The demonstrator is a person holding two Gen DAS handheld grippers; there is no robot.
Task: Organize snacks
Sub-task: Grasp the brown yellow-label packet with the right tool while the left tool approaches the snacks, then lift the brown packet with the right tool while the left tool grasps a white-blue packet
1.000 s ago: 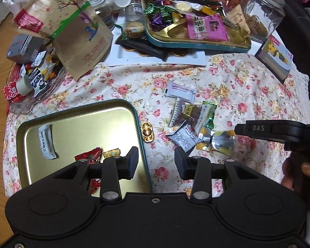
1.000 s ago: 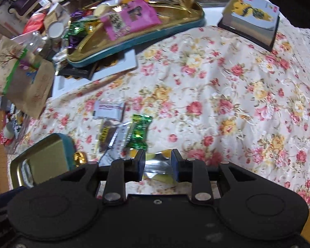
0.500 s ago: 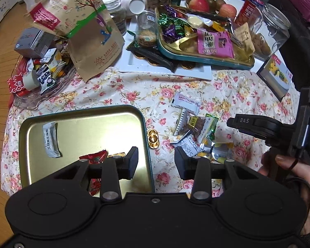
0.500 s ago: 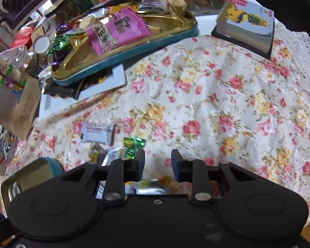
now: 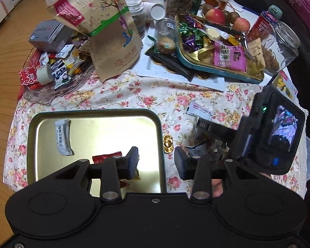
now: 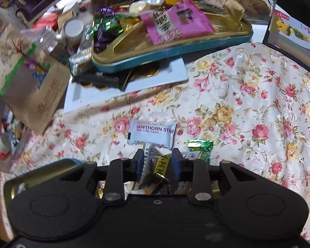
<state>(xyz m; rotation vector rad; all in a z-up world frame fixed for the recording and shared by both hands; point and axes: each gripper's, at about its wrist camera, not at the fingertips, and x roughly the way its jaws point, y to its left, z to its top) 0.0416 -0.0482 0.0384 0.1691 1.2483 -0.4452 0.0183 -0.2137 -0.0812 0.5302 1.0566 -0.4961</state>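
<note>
Tin (image 5: 51,122): white packet (image 5: 63,137), red candy (image 5: 105,158) inside.
Left tool (image 5: 156,162): released, over tin's right rim.
Right tool (image 6: 157,162): parted, dark packet (image 6: 155,165) between fingers; grip uncertain.

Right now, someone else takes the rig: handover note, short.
Left gripper: open, empty, hovering over the right edge of the gold tin tray.
Right gripper: open, fingers straddling a dark snack packet with a yellow label in the loose pile; no grip yet.
Done: white sachet and red-wrapped candy lie in the tray.
Left: Hawthorn Strip packet, green candy, gold ingot candy beside the tray, plus the rest of the pile on the cloth.
</note>
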